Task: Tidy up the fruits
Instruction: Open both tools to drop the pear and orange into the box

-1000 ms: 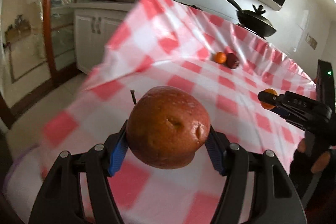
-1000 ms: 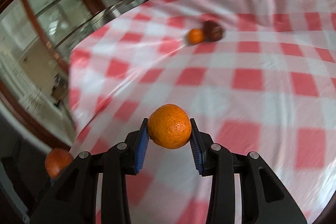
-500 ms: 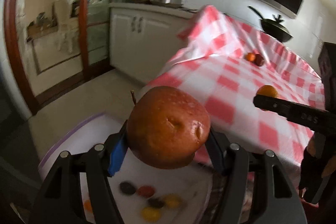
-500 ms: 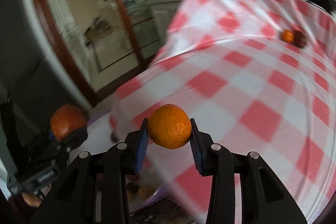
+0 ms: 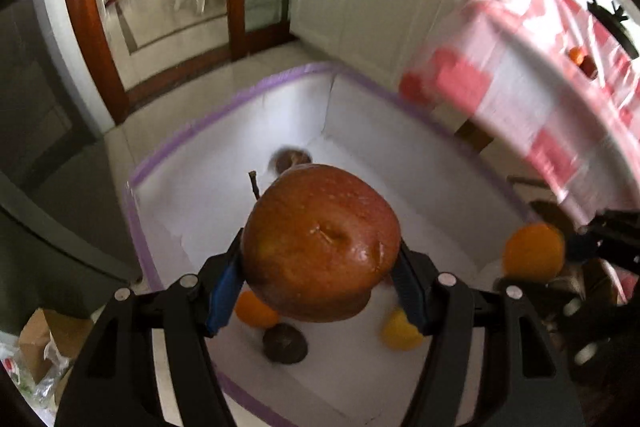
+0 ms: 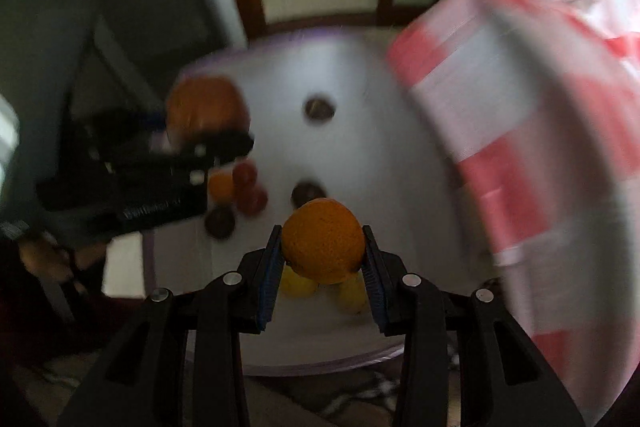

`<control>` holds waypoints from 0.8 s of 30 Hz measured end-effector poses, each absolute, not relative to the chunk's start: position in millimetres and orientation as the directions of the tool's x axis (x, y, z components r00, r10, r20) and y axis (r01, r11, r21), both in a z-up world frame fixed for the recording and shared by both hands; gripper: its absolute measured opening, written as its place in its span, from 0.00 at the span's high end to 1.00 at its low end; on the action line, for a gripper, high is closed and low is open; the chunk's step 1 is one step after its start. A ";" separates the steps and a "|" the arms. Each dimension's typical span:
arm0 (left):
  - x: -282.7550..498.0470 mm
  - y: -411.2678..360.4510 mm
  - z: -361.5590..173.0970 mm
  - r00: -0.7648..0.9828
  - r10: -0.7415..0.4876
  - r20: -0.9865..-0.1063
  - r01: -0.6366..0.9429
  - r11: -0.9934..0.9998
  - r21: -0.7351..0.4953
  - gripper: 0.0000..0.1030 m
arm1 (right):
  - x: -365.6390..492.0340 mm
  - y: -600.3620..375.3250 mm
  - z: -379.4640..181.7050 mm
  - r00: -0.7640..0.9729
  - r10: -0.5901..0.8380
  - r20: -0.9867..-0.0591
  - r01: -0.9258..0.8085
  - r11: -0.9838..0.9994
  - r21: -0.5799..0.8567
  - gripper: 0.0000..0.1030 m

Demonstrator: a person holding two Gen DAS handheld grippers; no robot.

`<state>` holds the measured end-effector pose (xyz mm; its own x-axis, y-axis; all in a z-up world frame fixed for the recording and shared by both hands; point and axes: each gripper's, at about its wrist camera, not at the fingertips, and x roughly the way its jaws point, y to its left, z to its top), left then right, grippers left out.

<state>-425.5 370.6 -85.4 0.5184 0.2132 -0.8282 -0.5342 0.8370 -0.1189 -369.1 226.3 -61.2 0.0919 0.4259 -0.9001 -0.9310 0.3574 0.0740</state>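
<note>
Both hands are over the bin [image 5: 224,115] now, white inside with a purple rim, sitting on the floor left of the table [image 5: 532,75] and its red-checked cloth. The left gripper [image 5: 320,275] has its pads clamped on the apple [image 5: 320,243], stem up and away, hanging above the near half of the bin. The right gripper [image 6: 322,259] is pinched tight on the orange [image 6: 323,241], poised over the near part of the bin too, on the right.

Below them the floor of the bin is already busy: an orange fruit [image 5: 256,309], a yellow one [image 5: 400,335] and a dark one [image 5: 285,343] near, another dark one [image 5: 292,159] farther back. The right view is smeared, so I would not swear to the exact count down there.

Here is the danger. Both fruits hang well above the bin floor; let go from here and the apple lands on the fruit right under it and bruises, or bounces. The orange is round and would roll, and it sits close to the right wall, so a release while the hand is swinging could carry it over the rim onto the floor. The two grippers are also near each other, and a careless drop could knock one into the other. Two more fruits [image 5: 582,61] wait far off on the table.
</note>
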 end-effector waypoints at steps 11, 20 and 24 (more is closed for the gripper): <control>-422.3 378.0 -118.9 0.421 0.214 -0.881 -0.576 0.814 -0.077 0.35 | -411.2 252.4 -114.9 0.066 0.262 -0.963 -0.979 0.205 -0.011 0.63; -417.0 372.7 -127.0 0.385 0.248 -0.889 -0.572 0.820 -0.019 0.35 | -420.9 253.0 -115.2 0.093 0.254 -0.963 -0.985 0.168 -0.050 0.62; -416.7 373.0 -124.5 0.391 0.263 -0.882 -0.580 0.814 -0.014 0.29 | -419.9 251.0 -109.3 0.103 0.275 -0.956 -0.983 0.174 -0.056 0.45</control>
<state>-416.7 373.0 -124.5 0.3913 0.2634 -0.8818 -0.5801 0.8144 -0.0141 -419.9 251.0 -109.3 0.1030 0.2752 -0.9559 -0.9832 0.1741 -0.0558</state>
